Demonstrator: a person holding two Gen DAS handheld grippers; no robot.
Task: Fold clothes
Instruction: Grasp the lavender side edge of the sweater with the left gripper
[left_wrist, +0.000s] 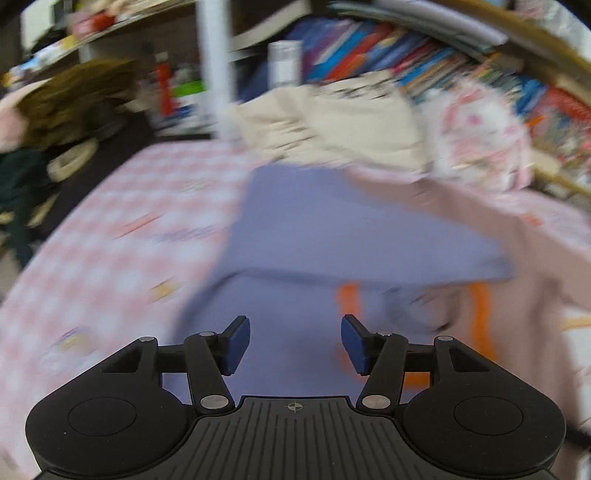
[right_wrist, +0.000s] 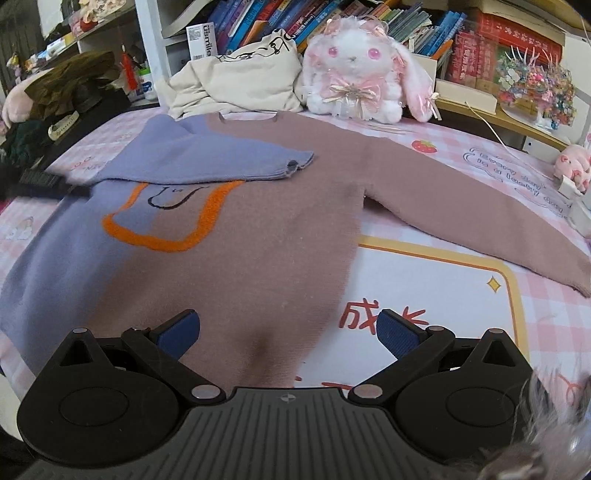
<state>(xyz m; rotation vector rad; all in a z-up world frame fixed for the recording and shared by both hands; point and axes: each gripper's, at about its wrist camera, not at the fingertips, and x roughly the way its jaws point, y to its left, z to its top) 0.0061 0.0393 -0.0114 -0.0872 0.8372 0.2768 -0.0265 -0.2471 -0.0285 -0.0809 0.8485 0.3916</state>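
A home bedroom: pink checked bedsheet (right_wrist: 461, 147), plush bunny (right_wrist: 360, 74), crammed bookshelves (right_wrist: 406, 22) behind.

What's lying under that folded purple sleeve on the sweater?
The purple sleeve lies across the sweater's chest, covering the top of the orange outlined design. Its lower part and a black line drawing show; what else the sleeve hides cannot be seen.

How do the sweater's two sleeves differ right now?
The purple sleeve is folded in across the sweater's chest, covering the top of the orange outline; the mauve sleeve lies stretched out over the pink bedsheet, unfolded. Colours differ: lavender versus dusty pink. Both lie flat, neither gripped.
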